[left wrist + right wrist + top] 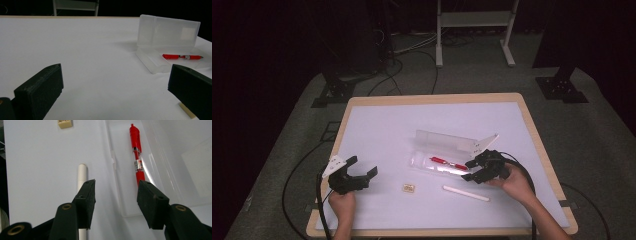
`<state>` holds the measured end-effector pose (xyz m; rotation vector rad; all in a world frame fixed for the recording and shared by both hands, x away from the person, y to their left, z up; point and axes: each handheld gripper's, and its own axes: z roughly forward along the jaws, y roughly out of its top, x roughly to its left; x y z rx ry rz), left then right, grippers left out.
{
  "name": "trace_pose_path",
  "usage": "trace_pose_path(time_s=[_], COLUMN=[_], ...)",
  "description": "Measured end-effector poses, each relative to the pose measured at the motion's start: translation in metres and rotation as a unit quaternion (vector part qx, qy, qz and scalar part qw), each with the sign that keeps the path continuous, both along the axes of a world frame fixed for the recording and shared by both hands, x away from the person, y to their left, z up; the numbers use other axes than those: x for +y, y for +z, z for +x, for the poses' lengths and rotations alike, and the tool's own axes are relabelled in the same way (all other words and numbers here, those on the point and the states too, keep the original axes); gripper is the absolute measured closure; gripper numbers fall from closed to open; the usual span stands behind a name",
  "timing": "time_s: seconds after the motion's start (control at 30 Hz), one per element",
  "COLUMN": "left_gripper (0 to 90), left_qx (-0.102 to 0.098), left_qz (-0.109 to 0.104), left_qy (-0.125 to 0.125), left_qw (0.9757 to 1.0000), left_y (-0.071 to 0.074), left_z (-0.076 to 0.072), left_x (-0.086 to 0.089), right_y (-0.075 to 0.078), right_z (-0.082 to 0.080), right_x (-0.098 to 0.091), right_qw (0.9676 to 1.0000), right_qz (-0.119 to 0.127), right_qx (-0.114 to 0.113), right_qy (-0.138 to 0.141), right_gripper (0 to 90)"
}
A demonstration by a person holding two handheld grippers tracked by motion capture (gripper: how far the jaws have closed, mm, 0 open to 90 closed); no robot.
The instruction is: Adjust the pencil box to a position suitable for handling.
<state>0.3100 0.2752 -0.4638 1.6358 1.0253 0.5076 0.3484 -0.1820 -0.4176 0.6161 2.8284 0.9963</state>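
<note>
Table (377, 125), white top, wood edge. Clear plastic case (447, 150) near centre-right, lid standing open; red pen (448, 162) lies inside its tray. Judged progress: if the aim is packing the case, one item is in and two are left out, namely the white stick (465, 193) just in front of the case and the small beige eraser (408, 188) beside it. Right gripper (476, 169) at the tray's near end, jaws apart, empty. Left gripper (362, 167) well apart at left, jaws wide, empty
</note>
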Motion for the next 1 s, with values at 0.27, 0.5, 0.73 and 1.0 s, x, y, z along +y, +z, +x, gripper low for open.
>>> trace_pose_path(time_s=[0.27, 0.5, 0.73, 1.0], left_gripper=[0.0, 0.0, 0.0, 0.0], left_qx=[0.0, 0.0, -0.001, 0.0], left_qz=[0.0, 0.0, 0.0, 0.002], left_qy=[0.0, 0.0, 0.0, 0.0], left_qw=[1.0, 1.0, 1.0, 1.0], left_y=[0.0, 0.0, 0.0, 0.0], left_z=[0.0, 0.0, 0.0, 0.0], left_x=[0.0, 0.0, 0.0, 0.0], right_y=[-0.001, -0.005, -0.008, -0.01], right_z=[-0.006, -0.014, -0.019, -0.025], right_x=[-0.001, 0.0, -0.001, -0.002], right_qw=[1.0, 1.0, 0.9999, 0.9999], right_qz=[0.003, 0.007, 0.008, 0.008], right_qx=[-0.002, 0.005, 0.006, 0.007], right_qy=[0.005, 0.002, 0.006, 0.009], right_gripper=[44.0, 41.1, 41.6, 42.5])
